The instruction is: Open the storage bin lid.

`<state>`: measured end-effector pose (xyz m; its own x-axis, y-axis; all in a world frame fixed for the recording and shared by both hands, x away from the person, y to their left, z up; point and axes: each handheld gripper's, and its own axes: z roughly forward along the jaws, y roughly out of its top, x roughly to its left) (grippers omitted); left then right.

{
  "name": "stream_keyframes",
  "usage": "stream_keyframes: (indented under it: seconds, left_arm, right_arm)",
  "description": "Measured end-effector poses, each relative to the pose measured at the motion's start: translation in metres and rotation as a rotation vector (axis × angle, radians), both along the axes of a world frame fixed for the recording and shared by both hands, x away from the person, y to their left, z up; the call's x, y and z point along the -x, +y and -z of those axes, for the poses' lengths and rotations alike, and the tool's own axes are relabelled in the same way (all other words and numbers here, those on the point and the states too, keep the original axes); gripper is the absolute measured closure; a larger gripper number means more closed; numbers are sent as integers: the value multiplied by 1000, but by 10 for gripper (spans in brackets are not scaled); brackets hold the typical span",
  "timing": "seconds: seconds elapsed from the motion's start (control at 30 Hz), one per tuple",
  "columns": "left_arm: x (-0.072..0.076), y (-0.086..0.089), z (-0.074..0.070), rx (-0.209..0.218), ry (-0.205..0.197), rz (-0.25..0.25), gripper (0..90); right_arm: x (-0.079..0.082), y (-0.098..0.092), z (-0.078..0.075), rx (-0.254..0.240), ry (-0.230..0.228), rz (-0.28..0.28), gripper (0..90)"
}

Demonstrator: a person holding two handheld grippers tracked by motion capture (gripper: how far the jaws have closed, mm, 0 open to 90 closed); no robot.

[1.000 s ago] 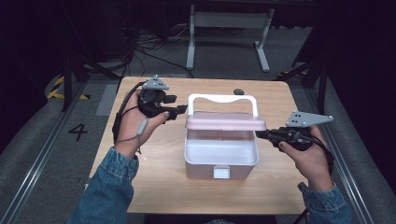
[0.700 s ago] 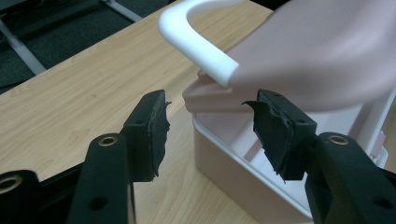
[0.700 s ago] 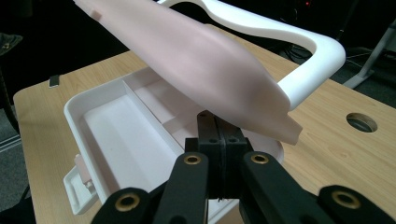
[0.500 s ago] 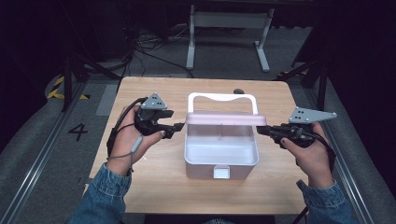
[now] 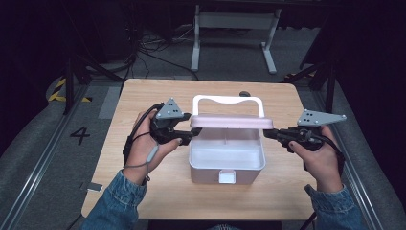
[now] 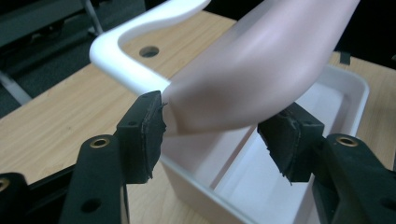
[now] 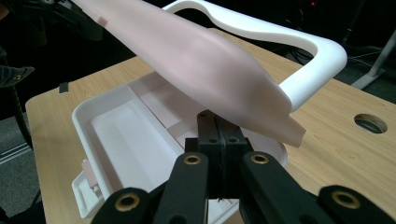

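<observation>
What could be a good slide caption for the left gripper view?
Open left gripper straddling the corner of a pink lid above a white box.

Overhead light, fairly even on the wooden surface point(image 5: 143, 201); floor and background drop to near black. Soft short shadows under the white box point(image 5: 227, 160). Mild sheen on the pink lid point(image 6: 261, 70) in both gripper views, lid soft/out of focus up close. Fingers point(image 7: 212, 154) sharp. High view slightly grainy, no clipping.
</observation>
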<state>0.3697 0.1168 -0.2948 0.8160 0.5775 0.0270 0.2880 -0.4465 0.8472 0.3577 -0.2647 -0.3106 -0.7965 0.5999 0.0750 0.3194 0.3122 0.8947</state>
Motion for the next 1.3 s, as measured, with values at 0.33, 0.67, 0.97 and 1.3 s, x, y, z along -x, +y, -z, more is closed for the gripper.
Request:
stream_keyframes:
  seconds: [0.33,0.67,0.97,1.3]
  left_arm:
    - [0,-8,-3,-40,-71,-4,428]
    - [-4,-12,-7,-98,-97,-3,515]
    - [-9,-11,-11,-77,-87,-12,547]
    - [-25,-11,-20,-47,-78,4,598]
  right_arm:
    - [0,-2,-1,-20,5,-2,900]
    - [2,-3,-2,-24,8,2,900]
    - [13,-14,-5,-1,-9,24,865]
    - [24,-33,-7,-8,-6,86,855]
